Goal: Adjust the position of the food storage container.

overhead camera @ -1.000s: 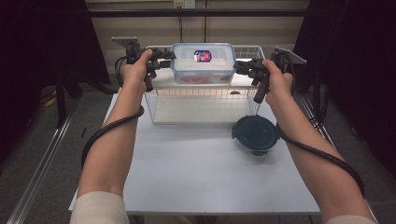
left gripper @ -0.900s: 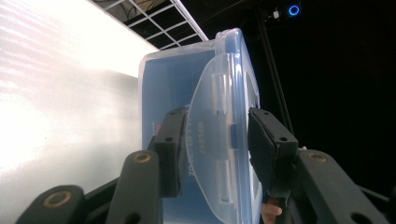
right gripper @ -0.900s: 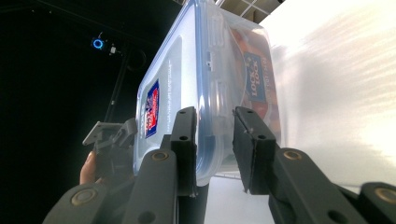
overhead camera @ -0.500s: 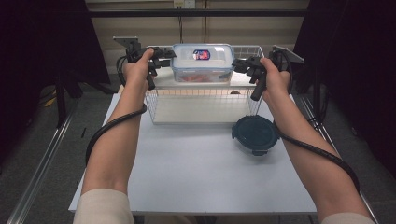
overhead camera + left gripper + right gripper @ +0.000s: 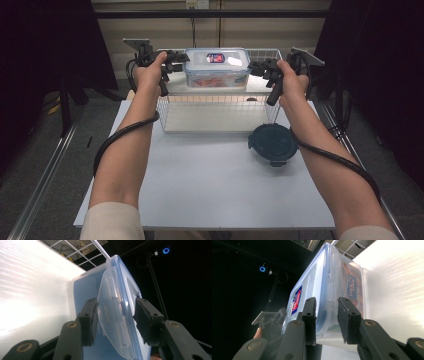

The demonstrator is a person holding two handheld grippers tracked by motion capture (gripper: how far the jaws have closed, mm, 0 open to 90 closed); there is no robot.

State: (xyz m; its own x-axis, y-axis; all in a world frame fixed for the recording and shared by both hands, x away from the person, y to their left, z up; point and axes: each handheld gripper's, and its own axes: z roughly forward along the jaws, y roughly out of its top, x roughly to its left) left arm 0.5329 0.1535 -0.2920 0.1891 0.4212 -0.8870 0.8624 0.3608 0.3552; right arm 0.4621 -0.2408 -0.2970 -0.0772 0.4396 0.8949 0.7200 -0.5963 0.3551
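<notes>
box: lidded plastic food container (image 5: pixel 217 67) in wire basket (image 5: pixel 216 107), table far edge | left gripper (image 5: pixel 116 321) jaws easing apart around end latch | right gripper (image 5: pixel 326 320) jaws loose around other latch | risk: pad snags latch, drags box

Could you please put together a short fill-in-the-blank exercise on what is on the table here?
1. The clear plastic container with the blue-rimmed lid sits in the white wire ____.
2. The round dark lid lies on the white ____.
3. The left tool has the container's end ____ between its jaws.

Missing words: basket; table; flap
</notes>
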